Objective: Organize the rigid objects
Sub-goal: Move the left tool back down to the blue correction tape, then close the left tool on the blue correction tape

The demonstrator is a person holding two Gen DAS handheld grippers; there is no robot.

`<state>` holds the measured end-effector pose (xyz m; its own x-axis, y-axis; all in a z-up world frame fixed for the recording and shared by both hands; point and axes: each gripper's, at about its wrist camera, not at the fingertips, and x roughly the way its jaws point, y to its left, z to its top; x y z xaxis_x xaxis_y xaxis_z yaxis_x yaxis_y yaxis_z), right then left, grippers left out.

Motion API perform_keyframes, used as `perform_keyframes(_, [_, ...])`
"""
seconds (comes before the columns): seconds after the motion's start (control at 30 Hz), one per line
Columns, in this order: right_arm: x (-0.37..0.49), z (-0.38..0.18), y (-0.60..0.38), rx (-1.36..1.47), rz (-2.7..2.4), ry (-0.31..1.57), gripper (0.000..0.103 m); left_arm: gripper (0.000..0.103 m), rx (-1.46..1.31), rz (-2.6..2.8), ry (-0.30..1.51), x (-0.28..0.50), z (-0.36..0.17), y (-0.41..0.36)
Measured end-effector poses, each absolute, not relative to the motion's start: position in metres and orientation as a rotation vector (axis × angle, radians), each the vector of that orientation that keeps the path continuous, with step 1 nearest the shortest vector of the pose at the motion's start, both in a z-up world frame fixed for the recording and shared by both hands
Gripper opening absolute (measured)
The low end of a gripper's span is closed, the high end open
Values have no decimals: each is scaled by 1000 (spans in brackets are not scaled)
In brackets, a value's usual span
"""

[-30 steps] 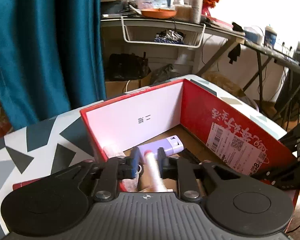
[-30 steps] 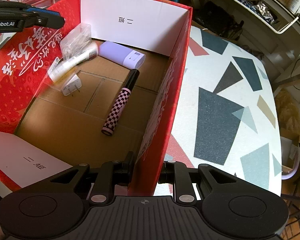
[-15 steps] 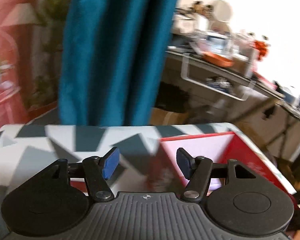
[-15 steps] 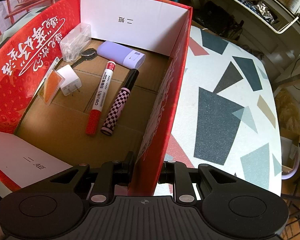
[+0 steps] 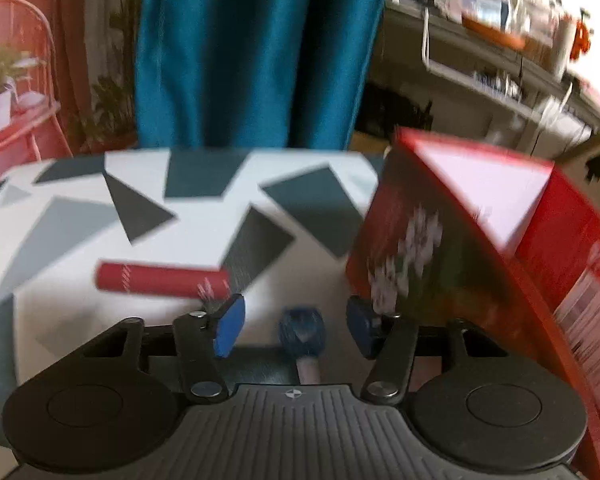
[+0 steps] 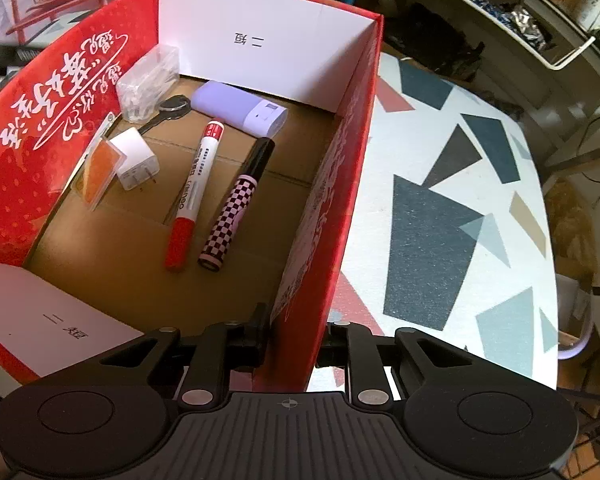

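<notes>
Right tool (image 6: 290,344) is clamped on the near end of the red box's (image 6: 60,92) right wall, one jaw inside, one outside, probably to steady the box while items go in. Inside the box: red marker (image 6: 194,190), checkered pen (image 6: 236,208), lilac case (image 6: 238,108), white plug (image 6: 134,158), orange card (image 6: 98,172), clear packet (image 6: 150,78), all flat on the cardboard floor. Left tool (image 5: 292,326) sits low over the patterned worktop (image 5: 80,216) just left of the box, jaws closing, pads pressing on nothing; a blue-tipped item (image 5: 302,330) lies between them, likely the next pick. A red tube (image 5: 162,278) lies on the worktop just beyond the left pad. Left view is motion-blurred, so I cannot tell what the blue-tipped item is; its lower end is cut off by the tool body. The box's near corner is hidden under the right tool.
</notes>
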<state>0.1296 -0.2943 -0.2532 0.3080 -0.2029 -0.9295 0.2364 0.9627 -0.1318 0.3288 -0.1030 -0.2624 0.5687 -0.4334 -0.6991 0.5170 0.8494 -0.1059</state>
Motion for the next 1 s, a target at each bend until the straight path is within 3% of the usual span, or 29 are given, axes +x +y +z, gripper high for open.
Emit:
perform_keyframes(0.23, [128,-252,-294,33,-295,1223,16,50,134,-528,808,332,-285,-109])
perform_keyframes(0.33, [129,-252,-294,34,-295,1223,16,32,187,-522,787,326,-288,-110])
perform_keyframes(0.87, [130,-252,-294,35,-304,1226,16,32,221,-545,821,276,-282,-83])
perform_keyframes(1.0, [130,-253,-294,31,-308,1224,17,32,98,-515,875,262,-278,-60])
